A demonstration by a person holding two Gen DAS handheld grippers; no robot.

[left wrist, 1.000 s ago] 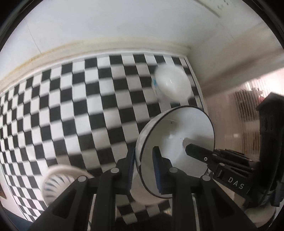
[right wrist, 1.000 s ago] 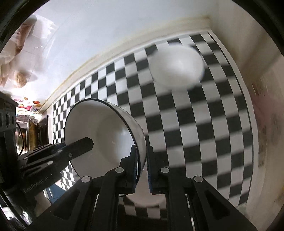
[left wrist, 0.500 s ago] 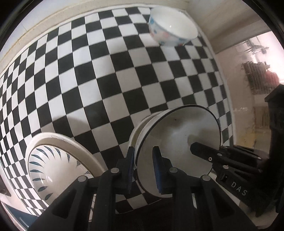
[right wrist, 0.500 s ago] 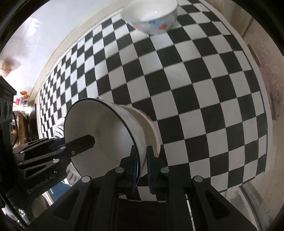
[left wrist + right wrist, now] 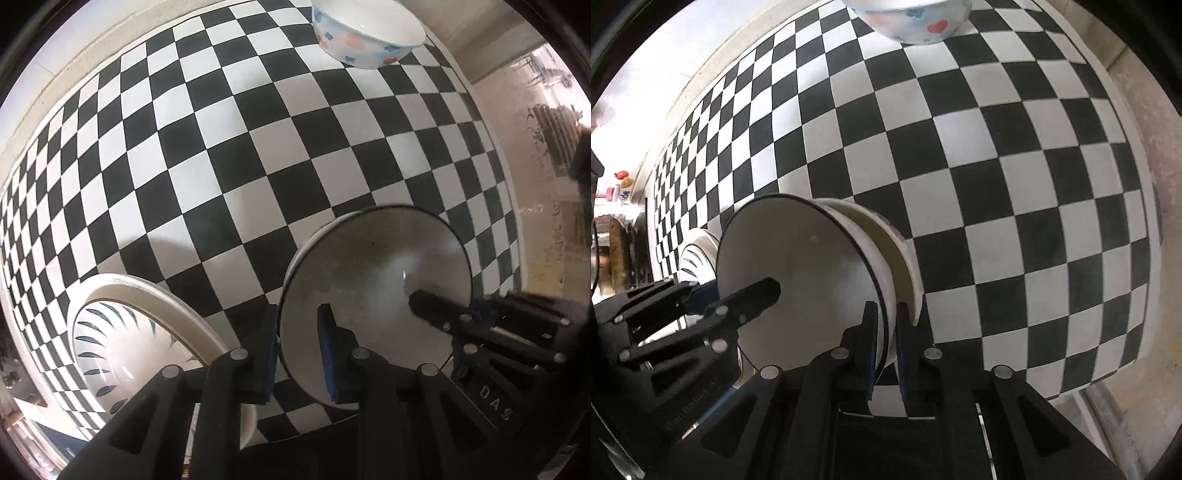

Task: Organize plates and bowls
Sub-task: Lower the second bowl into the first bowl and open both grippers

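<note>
A white bowl with a dark rim [image 5: 376, 280] [image 5: 805, 280] is tilted low over the checkered table. It rests partly inside a cream bowl [image 5: 903, 258] beneath it. My left gripper [image 5: 297, 332] is shut on its near rim, one pad inside and one outside. My right gripper [image 5: 886, 325] is shut on the opposite rim in the same way. A white plate with blue leaf marks [image 5: 122, 332] [image 5: 694, 254] lies just left of the bowls. A flowered bowl [image 5: 365, 37] [image 5: 916, 22] stands at the table's far side.
The black-and-white checkered cloth [image 5: 229, 155] covers the table. Its right edge [image 5: 1145, 258] runs close to the bowls, with the floor beyond. A pale wall edge [image 5: 74, 62] borders the far side. Cluttered shelves [image 5: 613, 221] show at the left.
Both grippers have come down with the dark-rimmed bowl, which now sits in the cream bowl. The table looks closer, the leaf plate has come into view and the flowered bowl has slid toward the top.
</note>
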